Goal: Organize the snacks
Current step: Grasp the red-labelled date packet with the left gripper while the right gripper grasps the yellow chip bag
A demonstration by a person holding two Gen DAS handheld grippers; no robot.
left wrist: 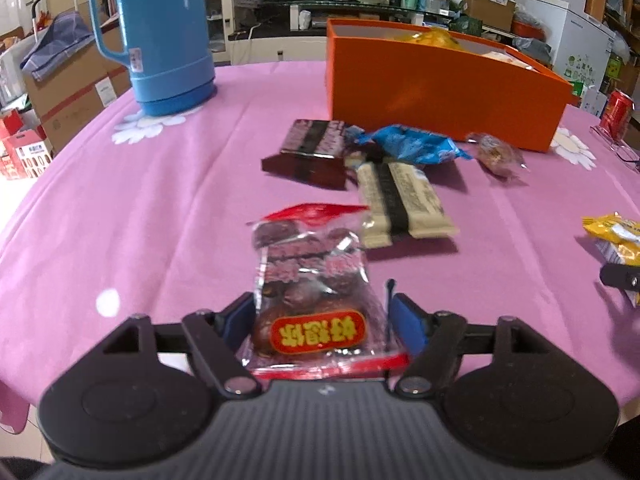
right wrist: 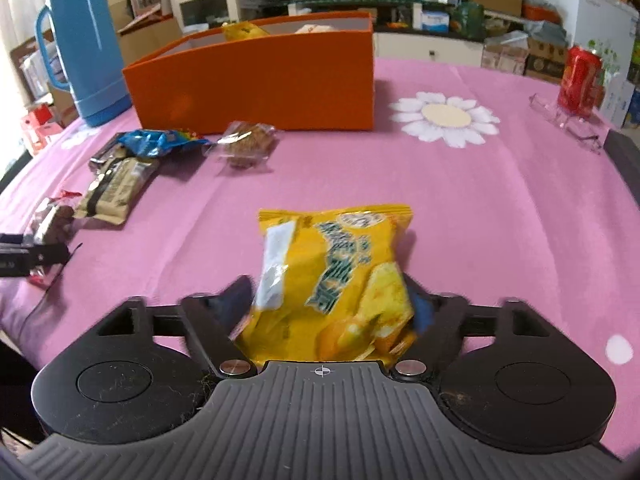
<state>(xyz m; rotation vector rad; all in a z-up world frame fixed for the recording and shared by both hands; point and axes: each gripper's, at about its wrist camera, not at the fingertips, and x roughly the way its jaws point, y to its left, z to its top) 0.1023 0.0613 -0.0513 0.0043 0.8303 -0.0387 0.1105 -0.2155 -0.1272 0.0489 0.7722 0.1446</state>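
Observation:
A clear packet of red dates with a red label lies on the pink tablecloth between the blue pads of my left gripper. The jaws stand open, with a thin gap at the right pad. A yellow chip bag lies between the fingers of my right gripper, which is also open; its left finger is blurred and the bag hides part of the right pad. The orange box stands at the far side and holds some snacks.
Between the grippers and the box lie a dark bar, a beige bar, a blue wrapper and a clear-wrapped brown cake. A blue thermos stands far left, a red can far right.

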